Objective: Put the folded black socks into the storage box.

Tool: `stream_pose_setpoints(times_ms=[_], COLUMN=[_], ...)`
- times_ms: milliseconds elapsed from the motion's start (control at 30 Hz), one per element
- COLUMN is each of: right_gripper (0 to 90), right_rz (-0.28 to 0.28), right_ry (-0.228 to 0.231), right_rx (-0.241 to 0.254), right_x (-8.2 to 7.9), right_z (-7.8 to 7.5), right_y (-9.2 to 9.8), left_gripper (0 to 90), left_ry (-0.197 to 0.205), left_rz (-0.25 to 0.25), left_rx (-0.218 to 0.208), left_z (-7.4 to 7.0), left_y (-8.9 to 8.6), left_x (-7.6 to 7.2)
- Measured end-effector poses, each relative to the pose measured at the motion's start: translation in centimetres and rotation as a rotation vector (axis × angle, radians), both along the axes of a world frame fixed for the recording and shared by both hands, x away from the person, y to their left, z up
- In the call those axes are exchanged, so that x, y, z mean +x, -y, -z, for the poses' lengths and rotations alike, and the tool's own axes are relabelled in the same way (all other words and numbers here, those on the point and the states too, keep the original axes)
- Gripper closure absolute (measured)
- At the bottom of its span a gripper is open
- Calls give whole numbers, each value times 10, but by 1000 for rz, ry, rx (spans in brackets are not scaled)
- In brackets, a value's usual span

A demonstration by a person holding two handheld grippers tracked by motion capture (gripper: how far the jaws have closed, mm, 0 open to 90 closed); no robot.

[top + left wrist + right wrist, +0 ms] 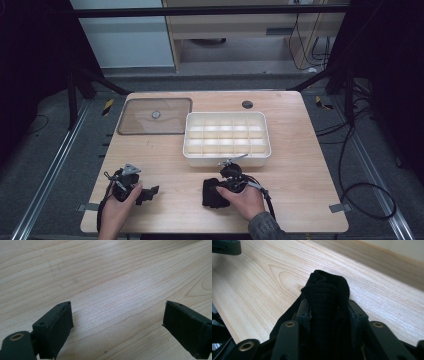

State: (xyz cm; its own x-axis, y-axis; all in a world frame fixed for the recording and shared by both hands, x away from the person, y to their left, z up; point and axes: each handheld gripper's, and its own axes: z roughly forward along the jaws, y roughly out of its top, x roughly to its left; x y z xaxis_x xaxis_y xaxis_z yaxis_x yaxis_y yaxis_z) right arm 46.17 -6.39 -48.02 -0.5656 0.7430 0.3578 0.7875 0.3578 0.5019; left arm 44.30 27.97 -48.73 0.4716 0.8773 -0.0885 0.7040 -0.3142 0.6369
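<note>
My right claw (329, 312) is clamped on the black cloth (325, 293), bunched between its jaws; my left claw (117, 325) gapes over bare worktop (105, 277). A shallow pinch could let folds slide out when lifting.

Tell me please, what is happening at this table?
A person works at a wooden table with tongs in each hand. The right tongs are shut on a bunched black cloth near the white divided tray. The left tongs rest open over bare wood. A clear lid lies beside the tray.
</note>
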Motion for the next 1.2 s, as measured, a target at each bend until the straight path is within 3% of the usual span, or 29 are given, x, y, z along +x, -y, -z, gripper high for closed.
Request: stream_pose_setpoints(times_ms=[233,467,700,1000,1200], right_gripper=[656,654,653,651,650], right_rz=[-4,42,73,105,121], right_ry=[25,127,202,264,287], right_rx=[0,27,26,-10,-28], right_x=[-2,-6,-10,-9,-3], right_z=[-3,-29,-54,-79,-94], right_y=[2,25,49,74,89], left_gripper=[87,69,59,49,40], left_ry=[4,35,30,34,58], left_rz=[-6,-35,-42,-57,-61], left_rx=[3,24,58,58,74], left_z=[-1,1,7,10,13], left_y=[-3,-8,-12,-17,-17], left_x=[0,2,7,7,6])
